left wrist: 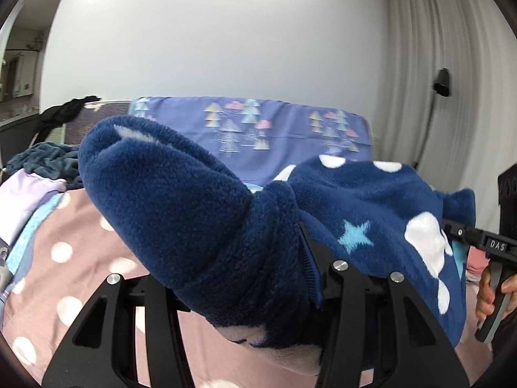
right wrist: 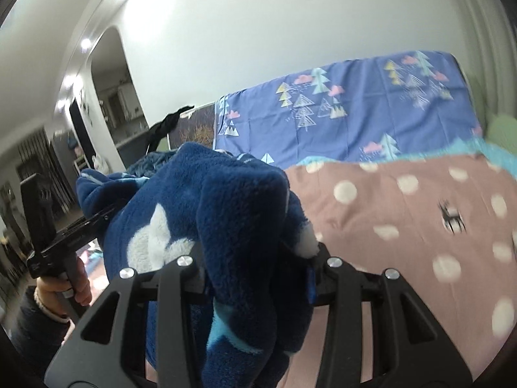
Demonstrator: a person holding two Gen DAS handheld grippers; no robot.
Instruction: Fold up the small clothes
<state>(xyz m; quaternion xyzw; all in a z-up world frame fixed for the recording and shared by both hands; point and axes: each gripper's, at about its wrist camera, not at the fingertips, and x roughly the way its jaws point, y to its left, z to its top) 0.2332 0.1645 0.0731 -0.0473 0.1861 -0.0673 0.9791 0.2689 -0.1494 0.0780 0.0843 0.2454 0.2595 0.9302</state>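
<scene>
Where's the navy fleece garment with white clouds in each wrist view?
Left wrist: the navy fleece garment with white clouds fills the centre, clamped in the left claw and stretching right to the other claw at the frame edge.
Right wrist: it bunches centre-left, clamped in the right claw.
Shared landmark: the purple sheet with tree print behind the pink polka-dot bedspread.

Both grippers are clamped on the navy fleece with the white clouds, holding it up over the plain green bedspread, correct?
Not quite: the bedspread is pink with white polka dots, not plain green, as the right wrist view shows most clearly. The rest holds: the left gripper and the right gripper are both shut on the navy fleece, lifted above the bed.
</scene>
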